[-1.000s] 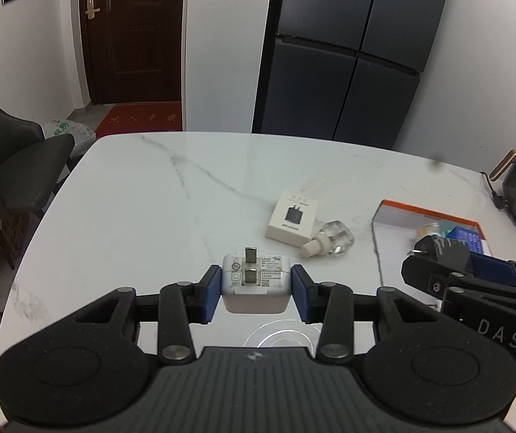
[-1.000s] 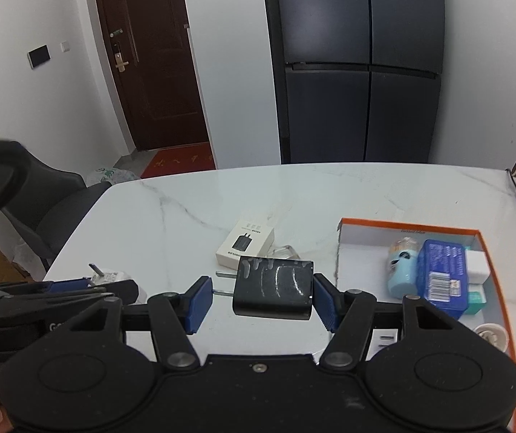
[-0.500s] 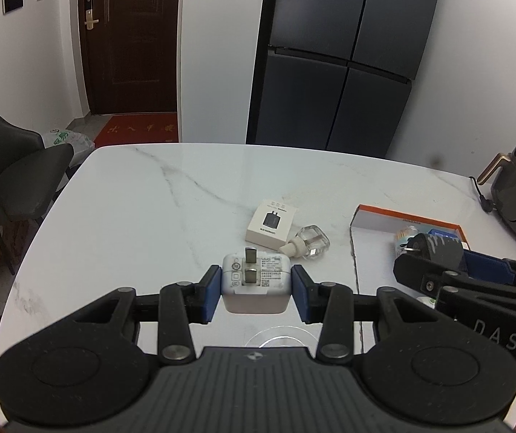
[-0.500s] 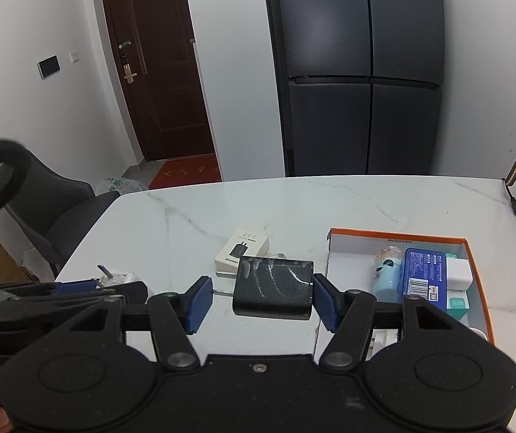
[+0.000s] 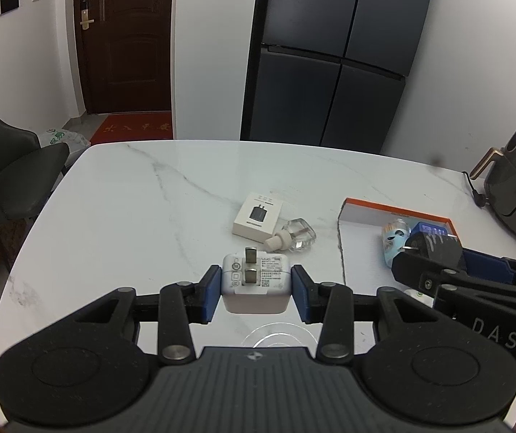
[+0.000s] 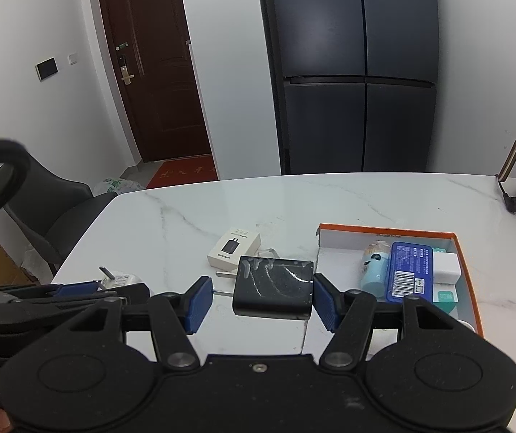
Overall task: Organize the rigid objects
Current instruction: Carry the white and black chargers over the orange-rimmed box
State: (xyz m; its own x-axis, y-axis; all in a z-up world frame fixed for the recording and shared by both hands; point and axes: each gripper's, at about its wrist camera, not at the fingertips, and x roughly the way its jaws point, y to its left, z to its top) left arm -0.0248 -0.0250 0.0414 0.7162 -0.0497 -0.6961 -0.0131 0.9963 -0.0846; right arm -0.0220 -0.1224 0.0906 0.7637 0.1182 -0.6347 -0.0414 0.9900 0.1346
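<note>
My left gripper (image 5: 255, 290) is shut on a white plug charger (image 5: 255, 281) with its prongs up, held above the white marble table (image 5: 131, 209). My right gripper (image 6: 261, 299) is shut on a black charger (image 6: 274, 290), held above the table just left of the orange-rimmed box (image 6: 469, 263). The right gripper with the black charger (image 5: 434, 249) also shows at the right of the left wrist view, over the box (image 5: 359, 209). A small white charger carton (image 5: 257, 218) and a clear bottle (image 5: 296, 240) lie on the table beyond the left gripper.
The box holds a light blue bottle (image 6: 375, 267), a blue packet (image 6: 409, 270) and a white block (image 6: 445, 265). A dark appliance (image 5: 514, 195) stands at the table's right edge. A grey chair (image 5: 9, 176) stands left of the table. A dark fridge (image 6: 351, 72) stands behind.
Both grippers have risen and drawn back with their chargers, so the table objects look farther away. The grips are unchanged.
</note>
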